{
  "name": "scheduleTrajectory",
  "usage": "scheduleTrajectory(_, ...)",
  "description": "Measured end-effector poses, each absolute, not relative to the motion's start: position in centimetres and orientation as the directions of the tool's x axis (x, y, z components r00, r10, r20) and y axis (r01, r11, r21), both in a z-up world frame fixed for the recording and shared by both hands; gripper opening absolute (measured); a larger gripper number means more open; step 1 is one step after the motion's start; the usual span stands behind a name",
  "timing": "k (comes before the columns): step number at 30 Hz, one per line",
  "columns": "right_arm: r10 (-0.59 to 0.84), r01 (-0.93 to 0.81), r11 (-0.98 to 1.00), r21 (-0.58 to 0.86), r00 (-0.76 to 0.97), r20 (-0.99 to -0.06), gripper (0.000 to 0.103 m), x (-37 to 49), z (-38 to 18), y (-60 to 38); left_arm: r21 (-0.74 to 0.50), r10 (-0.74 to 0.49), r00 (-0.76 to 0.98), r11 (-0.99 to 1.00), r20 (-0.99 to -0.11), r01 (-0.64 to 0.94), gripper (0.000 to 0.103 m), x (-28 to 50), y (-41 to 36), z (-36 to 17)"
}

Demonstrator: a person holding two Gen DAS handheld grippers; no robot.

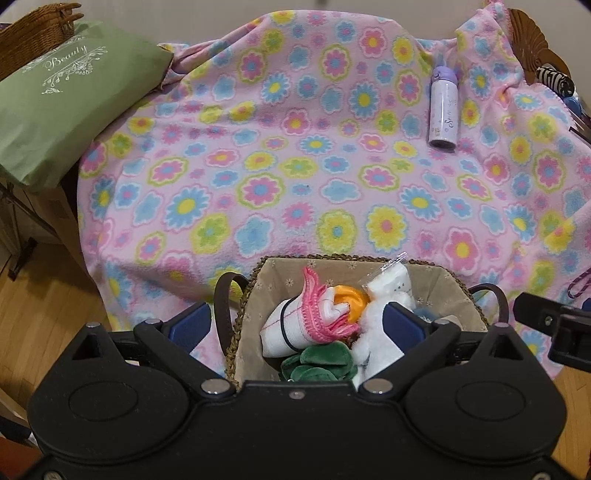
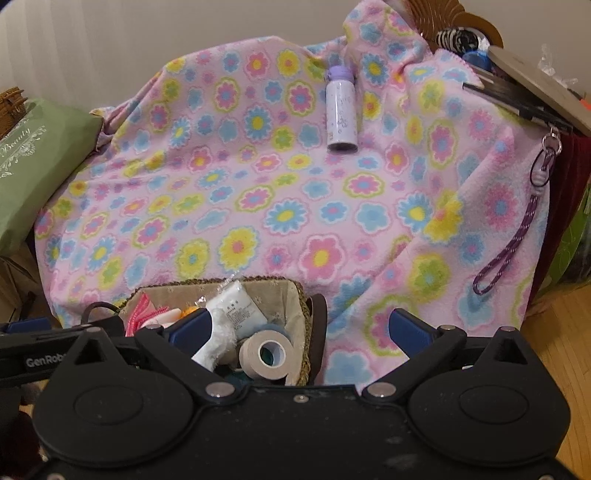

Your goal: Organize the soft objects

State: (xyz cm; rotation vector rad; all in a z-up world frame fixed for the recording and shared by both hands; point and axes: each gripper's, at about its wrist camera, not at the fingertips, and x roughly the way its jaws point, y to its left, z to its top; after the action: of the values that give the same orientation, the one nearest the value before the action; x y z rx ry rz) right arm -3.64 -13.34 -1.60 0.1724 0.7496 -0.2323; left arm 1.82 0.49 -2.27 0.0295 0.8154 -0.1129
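Note:
A woven basket (image 1: 458, 291) with a beige lining sits at the near edge of a pink flowered blanket (image 1: 295, 166). It holds a white roll with pink crochet trim (image 1: 295, 325), an orange item (image 1: 349, 301), a green plush (image 1: 317, 360), a white plush (image 1: 373, 343) and a clear packet (image 1: 388, 275). My left gripper (image 1: 295, 325) is open, its jaws spread over the basket. My right gripper (image 2: 295, 328) is open over the basket's right rim (image 2: 304, 332), above a roll of tape (image 2: 266, 352). Neither holds anything.
A lilac bottle (image 1: 443, 107) lies at the blanket's back right, also in the right wrist view (image 2: 341, 110). A green pillow (image 1: 66, 103) and wicker basket (image 1: 29, 33) are at left. A purple cord loop (image 2: 509, 243) hangs at right. Wood floor (image 2: 565, 332) lies below.

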Motion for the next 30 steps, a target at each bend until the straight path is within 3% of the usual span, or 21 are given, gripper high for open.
scheduleTrajectory(30,-0.118,0.264,0.959,0.099,0.693,-0.712,0.103,-3.61,-2.13,-13.5,-0.007,-0.093,0.663,0.991,-0.743,0.131,0.097,1.64,0.25,-2.72)
